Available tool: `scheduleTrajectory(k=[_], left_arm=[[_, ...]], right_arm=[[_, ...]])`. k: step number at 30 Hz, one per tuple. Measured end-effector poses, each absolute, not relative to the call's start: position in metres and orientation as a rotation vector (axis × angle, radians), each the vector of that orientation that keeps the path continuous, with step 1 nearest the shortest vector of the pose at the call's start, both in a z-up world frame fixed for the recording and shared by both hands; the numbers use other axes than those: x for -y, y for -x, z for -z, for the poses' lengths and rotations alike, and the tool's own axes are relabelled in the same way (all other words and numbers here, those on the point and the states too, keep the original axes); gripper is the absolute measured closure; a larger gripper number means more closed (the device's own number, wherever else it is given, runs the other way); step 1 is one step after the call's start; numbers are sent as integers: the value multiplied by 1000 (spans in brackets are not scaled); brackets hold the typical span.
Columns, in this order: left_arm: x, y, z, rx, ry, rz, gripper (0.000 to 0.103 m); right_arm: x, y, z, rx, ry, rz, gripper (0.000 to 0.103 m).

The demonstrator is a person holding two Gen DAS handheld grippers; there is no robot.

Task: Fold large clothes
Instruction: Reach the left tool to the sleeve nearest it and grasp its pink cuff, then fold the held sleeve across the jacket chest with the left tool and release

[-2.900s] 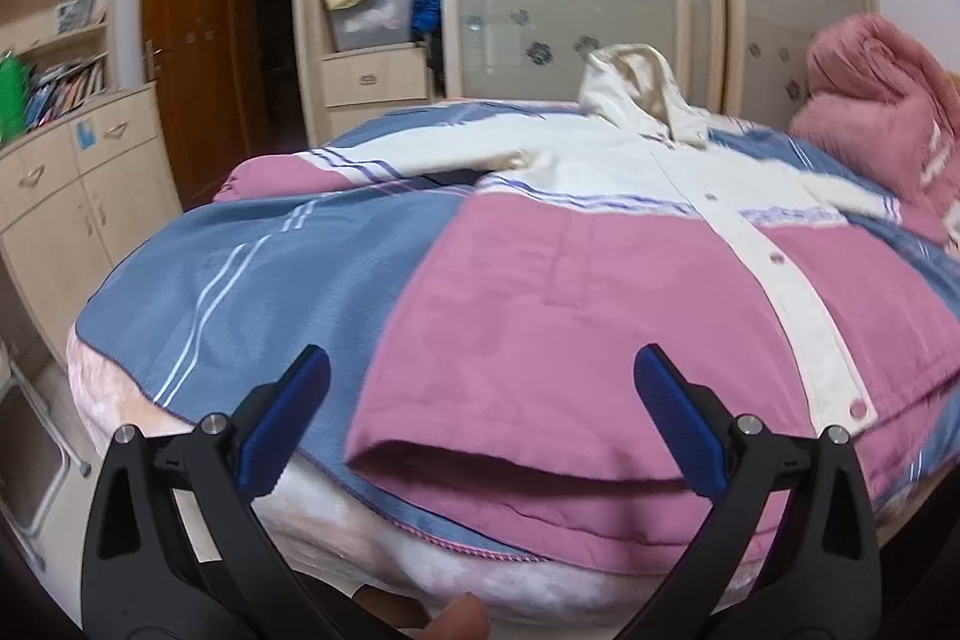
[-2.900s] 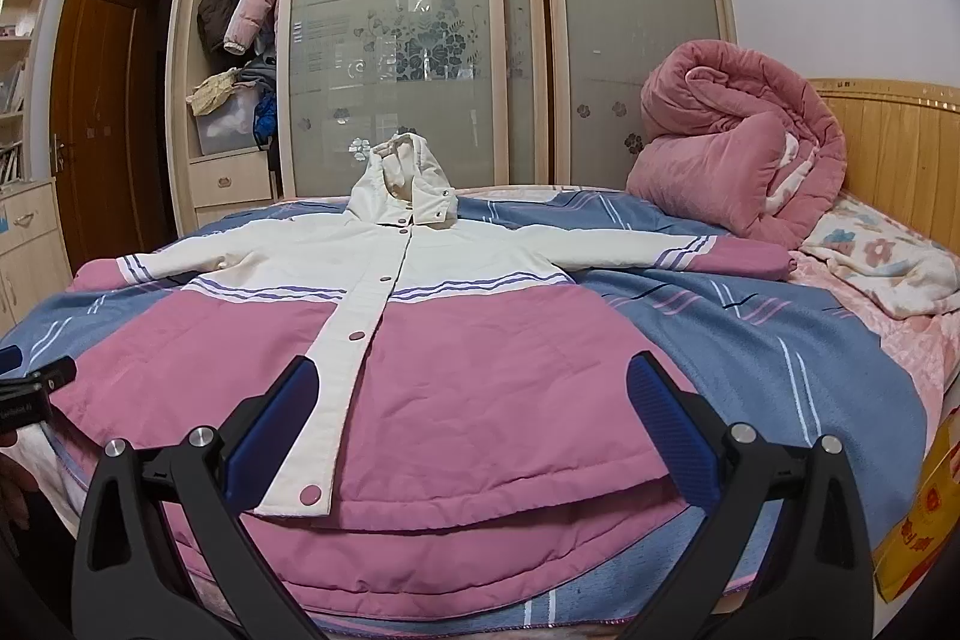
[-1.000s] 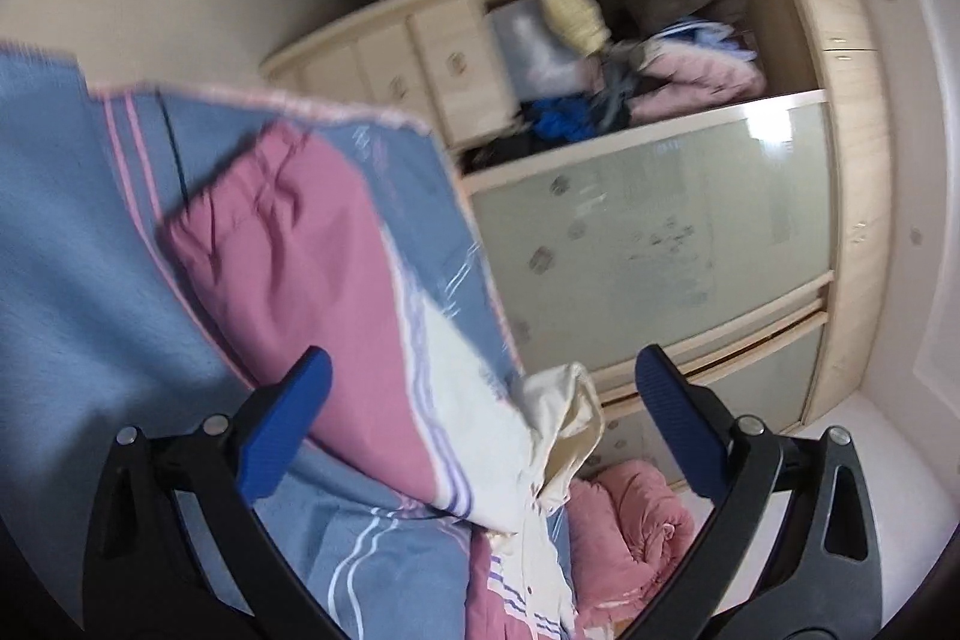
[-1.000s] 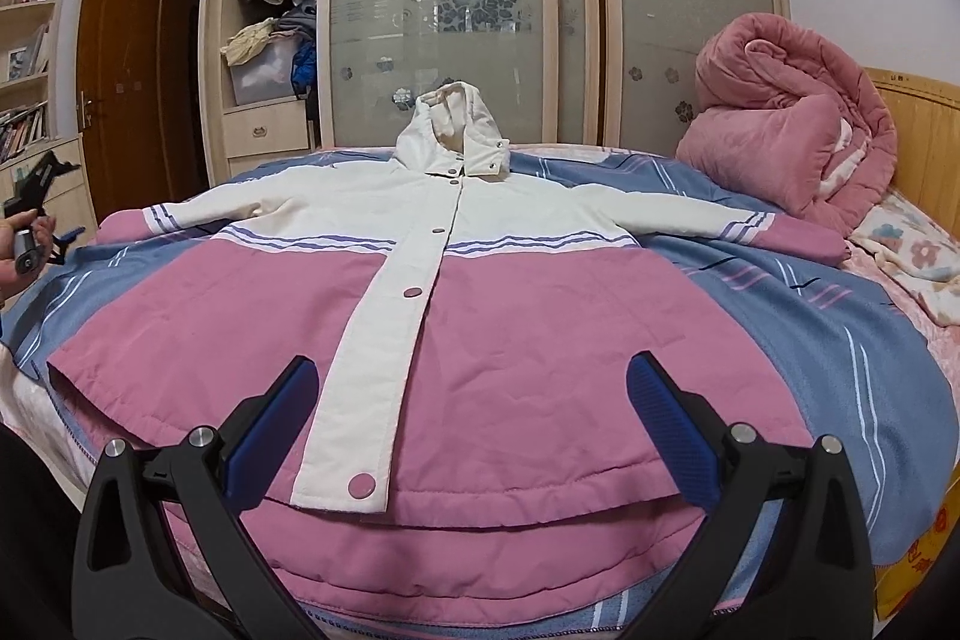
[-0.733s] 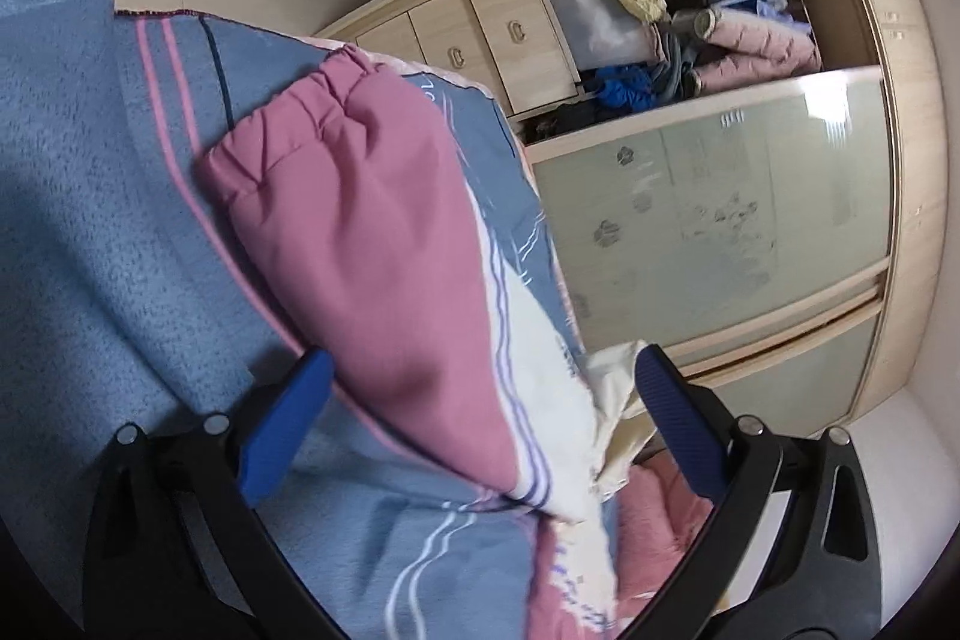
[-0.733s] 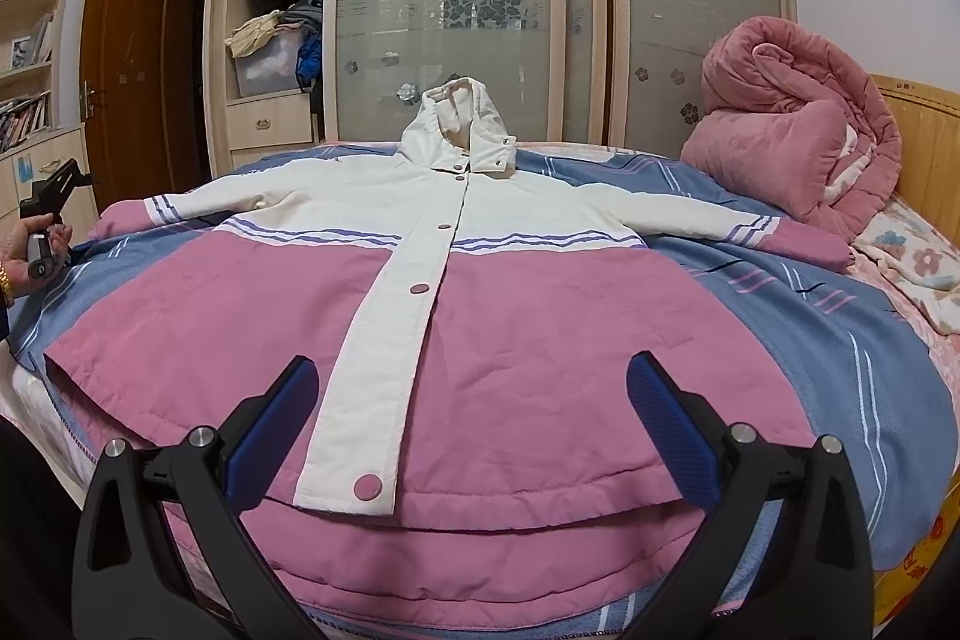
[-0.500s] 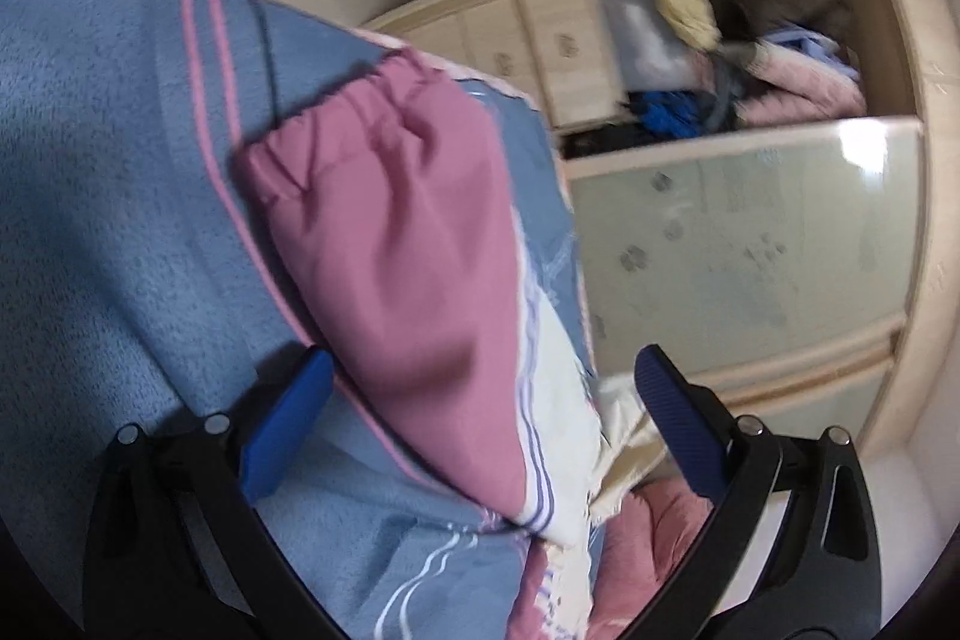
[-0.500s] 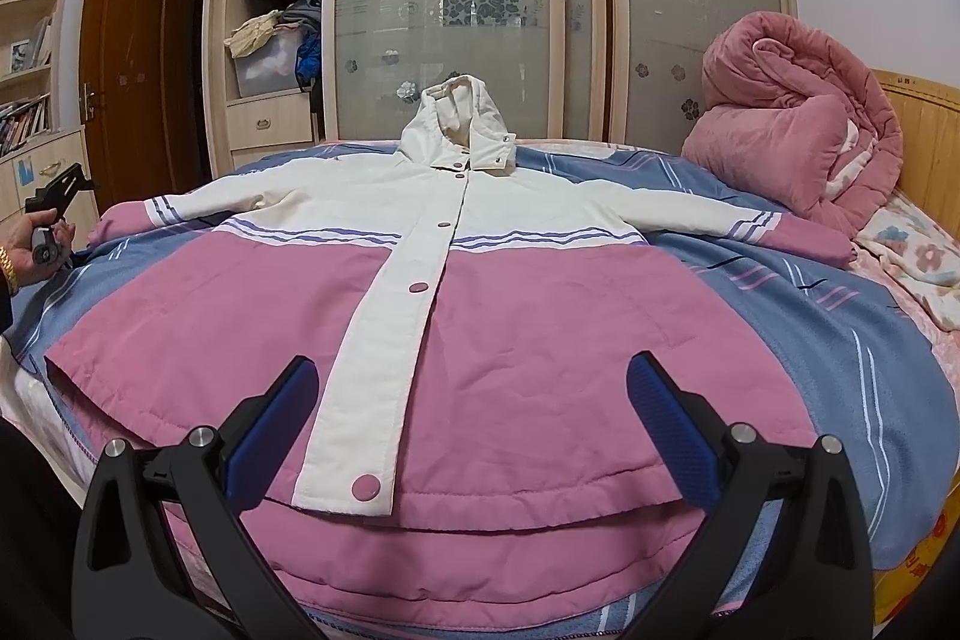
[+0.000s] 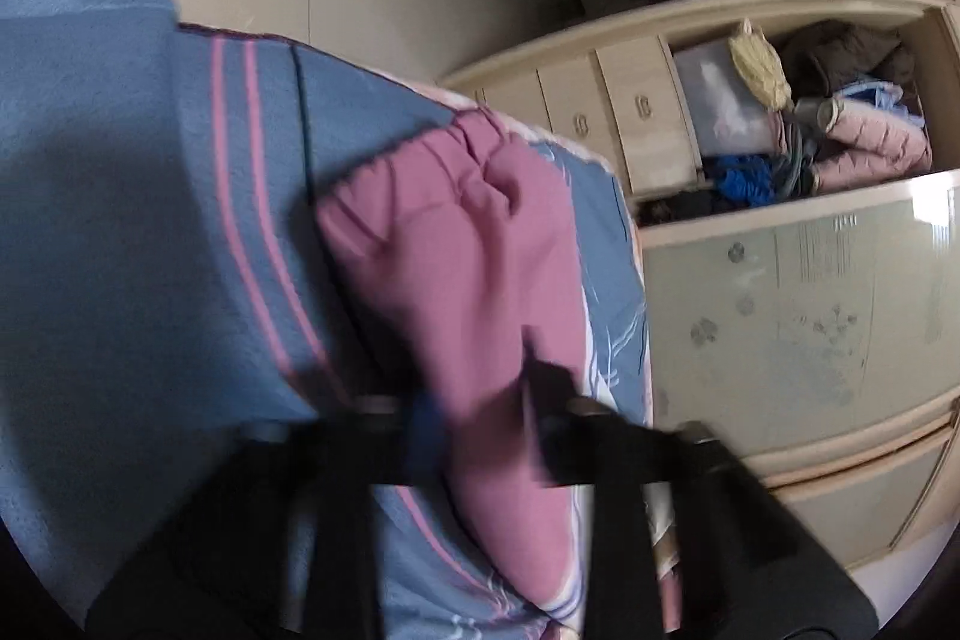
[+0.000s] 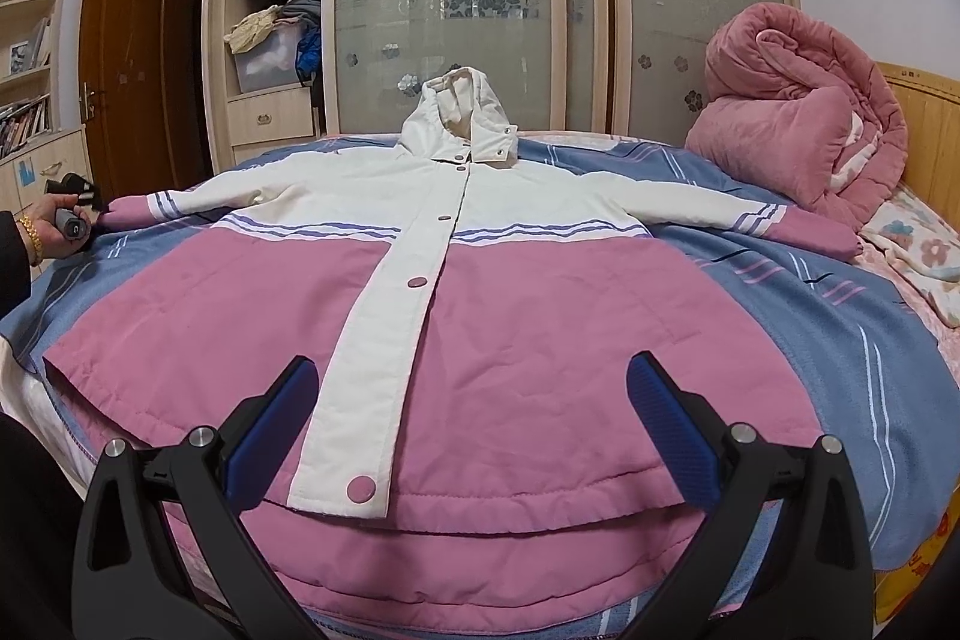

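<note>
Left wrist view dim, motion-blurred; right wrist view bright, sharp; fisheye-bent edges

Right gripper (image 10: 471, 430): black frames with silver screws behind ridged blue pads (image 10: 672, 427). The hand (image 10: 57, 220) wears a gold bracelet (image 10: 31, 232) and dark sleeve (image 10: 12, 262).

Jacket (image 10: 480, 340) flat on bed (image 10: 840, 340); right gripper (image 10: 474, 436) jaws wide.

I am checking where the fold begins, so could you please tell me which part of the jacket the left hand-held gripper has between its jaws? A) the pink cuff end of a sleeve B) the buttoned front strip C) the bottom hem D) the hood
A: the left hand-held gripper has just closed on the pink sleeve near its cuff, while the hood lies untouched on the bed.
</note>
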State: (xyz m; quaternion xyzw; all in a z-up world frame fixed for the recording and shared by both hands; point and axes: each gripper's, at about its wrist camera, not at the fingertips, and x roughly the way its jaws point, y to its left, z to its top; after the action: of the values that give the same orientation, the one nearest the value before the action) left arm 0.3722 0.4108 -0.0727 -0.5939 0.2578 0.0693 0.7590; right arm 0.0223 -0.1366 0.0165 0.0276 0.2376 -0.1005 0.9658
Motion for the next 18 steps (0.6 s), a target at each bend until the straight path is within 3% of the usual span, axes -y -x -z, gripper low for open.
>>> scheduleTrajectory(k=[2, 11, 15, 18], left_arm=[[-409, -369, 70, -520, 1263, -124, 95], [-388, -368, -1, -398, 1091, -57, 97], [-342, -379, -62, -394, 809, -77, 97], [-266, -389, -112, -384, 446, -78, 97]], right_arm=[[138, -22, -16, -482, -65, 201, 1], [145, -15, -19, -480, -94, 193, 1], [153, -11, -20, -482, -131, 185, 1], [159, -8, -22, -479, -154, 180, 1]])
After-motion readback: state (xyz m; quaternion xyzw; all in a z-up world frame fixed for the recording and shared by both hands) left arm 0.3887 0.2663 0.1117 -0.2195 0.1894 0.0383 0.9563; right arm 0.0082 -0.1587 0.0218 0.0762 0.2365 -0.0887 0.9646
